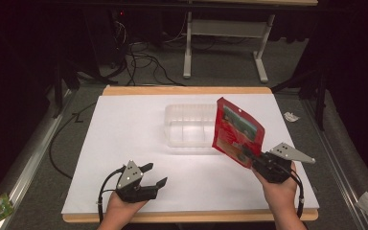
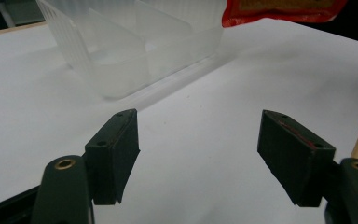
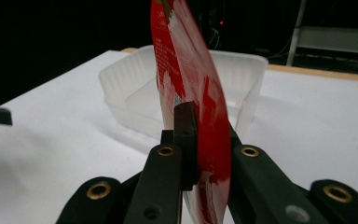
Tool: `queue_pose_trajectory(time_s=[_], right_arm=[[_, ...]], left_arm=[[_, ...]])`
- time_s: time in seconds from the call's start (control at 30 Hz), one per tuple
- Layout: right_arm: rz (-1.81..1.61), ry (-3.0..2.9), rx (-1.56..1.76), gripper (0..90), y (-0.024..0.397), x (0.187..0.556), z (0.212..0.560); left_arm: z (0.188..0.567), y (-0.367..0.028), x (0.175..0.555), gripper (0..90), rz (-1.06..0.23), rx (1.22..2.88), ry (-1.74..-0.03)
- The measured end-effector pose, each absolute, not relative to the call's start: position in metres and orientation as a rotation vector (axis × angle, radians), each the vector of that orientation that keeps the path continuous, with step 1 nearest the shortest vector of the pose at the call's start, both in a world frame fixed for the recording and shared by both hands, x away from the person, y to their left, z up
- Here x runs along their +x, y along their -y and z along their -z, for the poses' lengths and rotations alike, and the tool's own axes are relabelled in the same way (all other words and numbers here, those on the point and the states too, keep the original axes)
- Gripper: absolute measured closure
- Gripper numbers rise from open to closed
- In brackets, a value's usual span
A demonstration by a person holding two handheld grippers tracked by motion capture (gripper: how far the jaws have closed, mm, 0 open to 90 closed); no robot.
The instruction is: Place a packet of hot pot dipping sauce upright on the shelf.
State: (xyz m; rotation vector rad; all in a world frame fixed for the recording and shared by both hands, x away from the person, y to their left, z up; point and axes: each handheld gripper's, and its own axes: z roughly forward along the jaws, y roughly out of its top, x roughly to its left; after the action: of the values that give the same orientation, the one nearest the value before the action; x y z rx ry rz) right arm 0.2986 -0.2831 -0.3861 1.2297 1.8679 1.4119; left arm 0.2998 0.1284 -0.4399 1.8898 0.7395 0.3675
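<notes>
The right hand-held gripper [image 1: 250, 156] is clamped on the lower edge of a red pouch [image 1: 236, 130], holding it upright above the bench [image 1: 124, 124], just beside the clear plastic tray [image 1: 189, 125]. The left hand-held gripper [image 1: 154, 175] rests near the front edge, jaws apart and empty.

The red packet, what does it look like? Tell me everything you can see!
The red packet is a flat, shiny pouch, probably plastic foil, with a greenish picture panel on its front and a small hole near the top edge. It is held up off the white table, standing on edge and tilted. The right gripper pinches its lower corner with jaws shut. It hangs beside the clear plastic tray, at the tray's right end. Its print is too small to read.
</notes>
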Motion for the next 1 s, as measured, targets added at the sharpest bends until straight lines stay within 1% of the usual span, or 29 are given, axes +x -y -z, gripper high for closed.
queue_pose_trajectory(time_s=[0.2, 0.27, 0.3, 0.33, 0.4, 0.43, 1.0], right_arm=[[-1.411, -1.82, 1.245, 86.4, 0.287, 0.313, 0.376], [-1.403, -1.806, 1.245, 86.4, 0.286, 0.32, 0.374], [-1.398, -1.803, 1.251, 86.4, 0.285, 0.323, 0.373], [-1.397, -1.797, 1.25, 86.4, 0.283, 0.327, 0.373], [-1.396, -1.794, 1.258, 86.4, 0.281, 0.335, 0.373], [-1.394, -1.787, 1.27, 86.4, 0.279, 0.339, 0.373], [-1.325, -1.725, 1.342, 86.4, 0.249, 0.386, 0.38]], left_arm=[[0.439, -0.128, 0.3, 29.7, -0.365, 1.892, -0.731], [0.439, -0.129, 0.304, 29.7, -0.399, 1.927, -0.702], [0.441, -0.126, 0.302, 29.7, -0.347, 1.9, -0.74], [0.441, -0.125, 0.304, 29.7, -0.364, 1.9, -0.735], [0.442, -0.124, 0.304, 29.7, -0.336, 1.901, -0.742], [0.442, -0.125, 0.305, 29.7, -0.361, 1.902, -0.739], [0.438, -0.128, 0.3, 29.8, -0.352, 1.875, -0.711]])
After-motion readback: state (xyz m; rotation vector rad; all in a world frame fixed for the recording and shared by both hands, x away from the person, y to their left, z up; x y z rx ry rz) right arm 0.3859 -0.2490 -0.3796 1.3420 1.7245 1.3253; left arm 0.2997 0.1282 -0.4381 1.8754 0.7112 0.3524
